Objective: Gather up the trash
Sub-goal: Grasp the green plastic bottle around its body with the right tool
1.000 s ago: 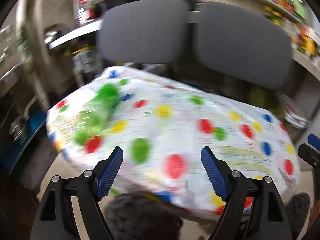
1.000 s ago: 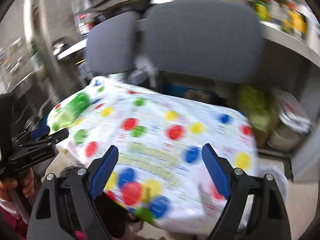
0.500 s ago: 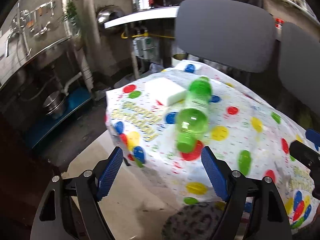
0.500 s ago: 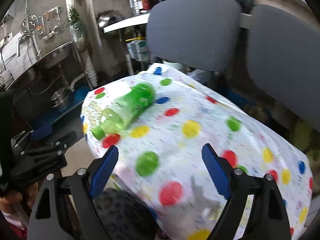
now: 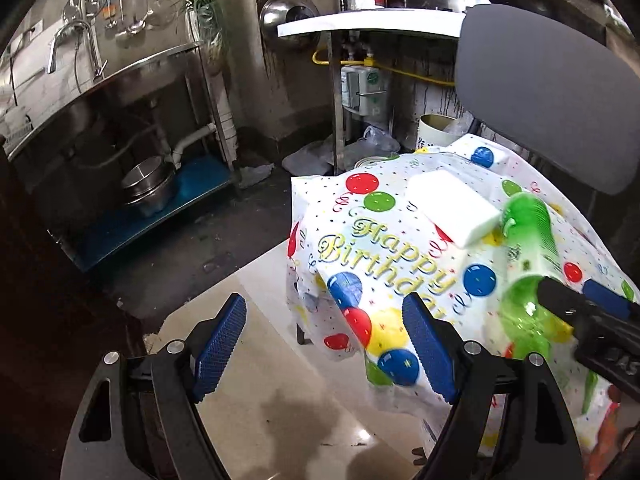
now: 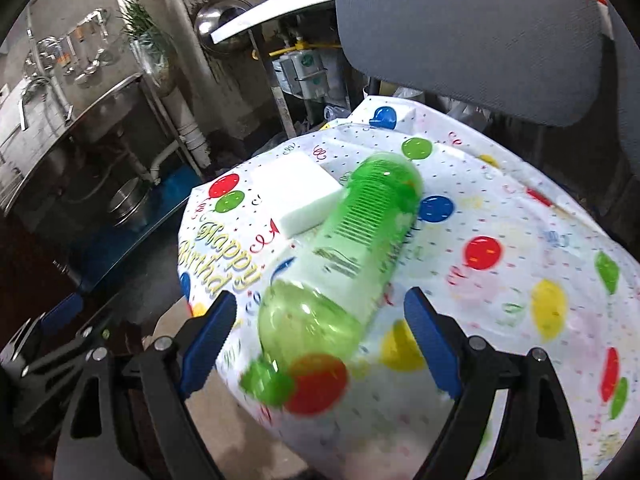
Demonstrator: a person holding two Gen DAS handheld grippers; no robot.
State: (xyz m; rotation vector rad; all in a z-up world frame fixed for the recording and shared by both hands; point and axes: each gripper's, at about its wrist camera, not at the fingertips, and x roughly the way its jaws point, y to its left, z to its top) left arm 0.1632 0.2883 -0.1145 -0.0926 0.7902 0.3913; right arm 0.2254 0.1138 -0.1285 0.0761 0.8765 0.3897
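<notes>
A green plastic bottle (image 6: 344, 264) lies on its side on a table under a balloon-print birthday cloth (image 6: 500, 280), cap end towards me. A white foam block (image 6: 294, 196) rests against the bottle's far end. My right gripper (image 6: 316, 332) is open, its blue pads either side of the bottle's neck end without touching it. My left gripper (image 5: 324, 344) is open and empty, over the floor by the table's left corner. In the left wrist view the bottle (image 5: 528, 256) and block (image 5: 452, 208) lie to the right, with the right gripper (image 5: 592, 320) in front of the bottle.
A grey chair back (image 6: 468, 36) stands behind the table. A steel sink stand (image 5: 120, 100) with bowls (image 5: 148, 188) beneath is at the left. A white shelf (image 5: 368, 24) and gas meter (image 5: 364, 88) stand behind. Pale floor tiles (image 5: 260, 280) lie below the left gripper.
Both views have swung left along the table. The bottle and foam block now sit closer, and the bottle's neck end lies between the right gripper's pads. The left gripper has passed beyond the table corner.
</notes>
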